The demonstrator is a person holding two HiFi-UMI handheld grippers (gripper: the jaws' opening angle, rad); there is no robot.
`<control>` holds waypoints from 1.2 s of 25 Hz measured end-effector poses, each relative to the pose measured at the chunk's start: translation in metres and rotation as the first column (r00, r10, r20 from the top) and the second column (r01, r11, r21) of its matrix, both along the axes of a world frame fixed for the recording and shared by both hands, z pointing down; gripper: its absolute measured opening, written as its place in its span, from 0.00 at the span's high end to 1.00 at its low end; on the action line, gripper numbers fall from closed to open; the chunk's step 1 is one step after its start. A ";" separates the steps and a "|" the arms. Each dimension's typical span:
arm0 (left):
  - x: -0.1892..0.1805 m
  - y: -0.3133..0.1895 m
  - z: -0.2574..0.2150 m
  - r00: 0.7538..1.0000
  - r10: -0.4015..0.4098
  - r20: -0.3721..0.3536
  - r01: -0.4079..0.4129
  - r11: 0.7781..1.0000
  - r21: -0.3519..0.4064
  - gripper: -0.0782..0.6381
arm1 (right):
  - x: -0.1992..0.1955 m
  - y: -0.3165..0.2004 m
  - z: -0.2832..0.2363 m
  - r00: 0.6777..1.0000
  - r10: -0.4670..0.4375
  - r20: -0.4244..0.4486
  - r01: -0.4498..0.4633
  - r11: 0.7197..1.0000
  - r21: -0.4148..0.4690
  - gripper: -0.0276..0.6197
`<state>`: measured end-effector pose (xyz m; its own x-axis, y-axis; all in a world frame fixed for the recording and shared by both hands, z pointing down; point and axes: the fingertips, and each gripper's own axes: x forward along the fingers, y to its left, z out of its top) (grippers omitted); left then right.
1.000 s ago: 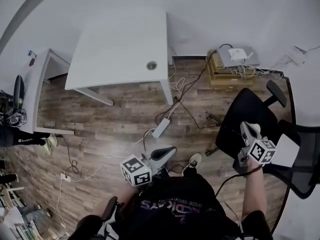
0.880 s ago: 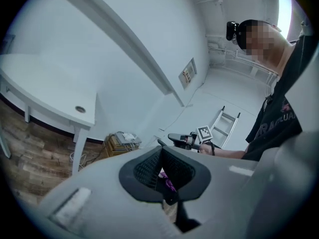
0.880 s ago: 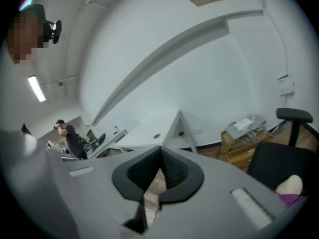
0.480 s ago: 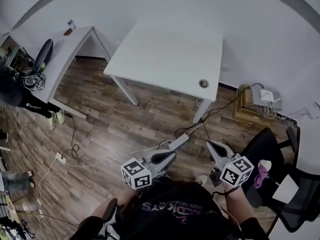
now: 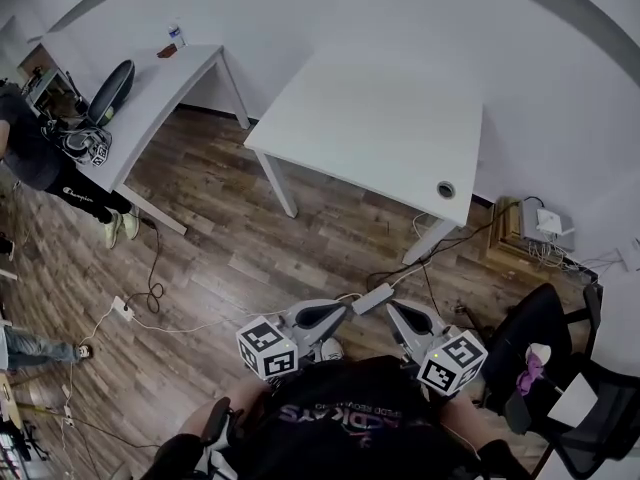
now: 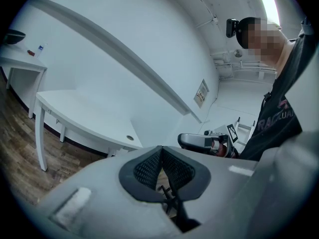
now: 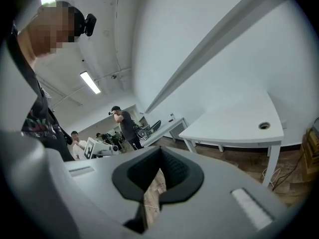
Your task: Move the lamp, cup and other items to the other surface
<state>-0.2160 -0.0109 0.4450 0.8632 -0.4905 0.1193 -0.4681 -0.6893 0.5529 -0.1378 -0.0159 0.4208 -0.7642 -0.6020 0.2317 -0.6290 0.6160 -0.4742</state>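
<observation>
My left gripper (image 5: 338, 309) and right gripper (image 5: 393, 308) are held side by side close to my body, above the wood floor. Both are shut with nothing between the pads, as the left gripper view (image 6: 160, 149) and right gripper view (image 7: 160, 152) show. A bare white table (image 5: 380, 118) stands ahead, with only a cable hole (image 5: 446, 189) in its top. A second white table (image 5: 150, 83) at far left carries a dark curved object (image 5: 112, 88) and a small bottle (image 5: 176, 36). No lamp or cup can be made out.
A person (image 5: 40, 158) stands by the left table. A power strip (image 5: 372, 297) and cables lie on the floor in front of me. A black chair (image 5: 545, 328) with a purple item (image 5: 527, 371) is at right, and a box with a router (image 5: 540, 230) beyond it.
The head view has swung left, bringing the second table and the person into sight. My right gripper moved from over the black chair to beside the left gripper.
</observation>
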 end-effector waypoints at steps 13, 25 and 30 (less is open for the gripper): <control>0.007 0.002 -0.008 0.999 -0.026 -0.029 0.027 0.999 0.024 0.89 | 0.000 0.007 -0.005 0.998 -0.045 -0.032 0.046 0.999 0.015 0.95; 0.003 0.008 -0.006 1.000 -0.012 -0.015 0.012 1.000 0.028 0.89 | -0.004 0.016 -0.002 0.999 -0.036 -0.009 0.036 0.999 0.015 0.95; -0.002 0.011 -0.007 1.000 -0.015 -0.012 0.016 0.999 0.028 0.89 | -0.011 0.020 -0.005 0.999 -0.044 -0.008 0.044 0.999 0.028 0.95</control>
